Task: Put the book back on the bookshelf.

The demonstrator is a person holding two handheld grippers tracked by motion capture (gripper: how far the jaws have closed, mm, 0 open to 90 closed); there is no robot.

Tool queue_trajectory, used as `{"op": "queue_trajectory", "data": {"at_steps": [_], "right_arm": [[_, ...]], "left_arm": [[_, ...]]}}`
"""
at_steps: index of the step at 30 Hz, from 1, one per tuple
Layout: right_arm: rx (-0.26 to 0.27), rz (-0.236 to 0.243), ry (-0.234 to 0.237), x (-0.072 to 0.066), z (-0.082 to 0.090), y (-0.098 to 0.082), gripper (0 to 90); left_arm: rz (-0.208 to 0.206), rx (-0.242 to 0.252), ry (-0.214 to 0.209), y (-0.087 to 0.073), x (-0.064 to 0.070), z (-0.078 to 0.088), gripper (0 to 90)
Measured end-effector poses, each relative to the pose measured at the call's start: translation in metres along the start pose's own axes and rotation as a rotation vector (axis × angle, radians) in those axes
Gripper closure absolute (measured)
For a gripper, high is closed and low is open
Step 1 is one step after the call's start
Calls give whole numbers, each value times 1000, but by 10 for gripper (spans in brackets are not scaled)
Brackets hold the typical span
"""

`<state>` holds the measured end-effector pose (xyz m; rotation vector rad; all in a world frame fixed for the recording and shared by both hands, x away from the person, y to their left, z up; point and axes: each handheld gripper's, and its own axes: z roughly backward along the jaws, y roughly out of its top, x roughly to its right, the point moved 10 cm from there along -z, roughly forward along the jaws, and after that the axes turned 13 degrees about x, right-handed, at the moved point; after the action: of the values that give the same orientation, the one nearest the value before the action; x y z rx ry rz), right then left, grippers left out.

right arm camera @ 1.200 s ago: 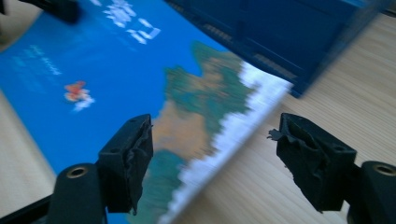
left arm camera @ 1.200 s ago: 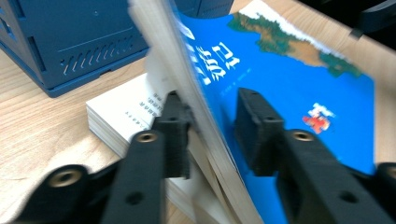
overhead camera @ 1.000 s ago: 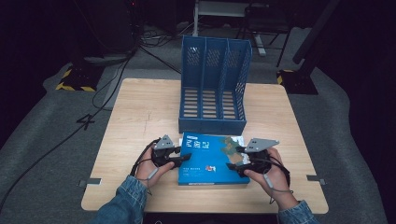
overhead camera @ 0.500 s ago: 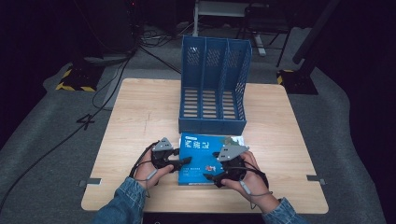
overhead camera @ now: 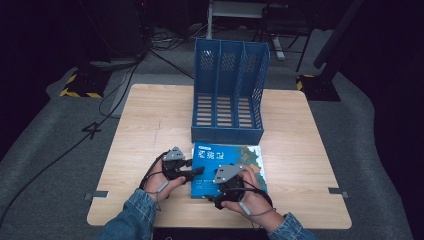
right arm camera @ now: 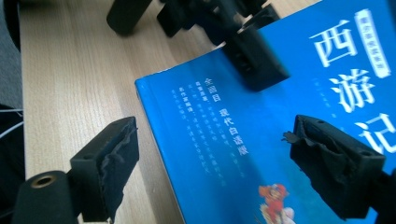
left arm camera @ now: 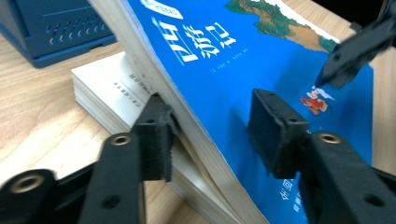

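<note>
On the table (overhead camera: 150, 125), the left tongs (left arm camera: 210, 128) stand wide open astride the raised edge of the blue book (overhead camera: 235, 160), which lies before the blue 3-slot file rack (overhead camera: 227, 90). The right tongs (right arm camera: 212, 163) gape wide over its near corner, gripping nothing.

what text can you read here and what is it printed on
"西游记": large white characters on the cover of the blue book, seen in the right gripper view.
"游记": the same title, cropped, in the left gripper view.
Smaller white lines on the cover: too blurred to read.
Print on the lower book: too small to read.
Blue file rack: no text.
</note>
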<state>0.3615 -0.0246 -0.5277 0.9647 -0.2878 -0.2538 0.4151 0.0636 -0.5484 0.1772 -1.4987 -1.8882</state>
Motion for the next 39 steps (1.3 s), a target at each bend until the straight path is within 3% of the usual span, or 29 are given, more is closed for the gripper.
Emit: {"op": "queue_trajectory", "data": {"at_steps": [5,8,13,19,27,32,39], "right_arm": [[-8,43,10,-10,-12,0,165],[-19,65,21,-14,-19,0,168],[-24,76,33,-20,-28,2,175],[-28,147,-1,-19,-33,6,181],[-3,174,-14,-19,-31,7,159],[-1,199,-48,-14,-27,2,155],[-15,319,-115,-17,-33,-7,58]], "left_arm": [[85,-63,-58,-6,6,16,627],[86,-74,-59,-7,7,18,638],[123,-67,-75,-5,7,19,681],[183,-40,-123,6,14,24,799],[165,-91,-112,18,24,26,815],[161,-101,-112,23,24,25,816],[201,-122,-116,25,25,24,816]]}}
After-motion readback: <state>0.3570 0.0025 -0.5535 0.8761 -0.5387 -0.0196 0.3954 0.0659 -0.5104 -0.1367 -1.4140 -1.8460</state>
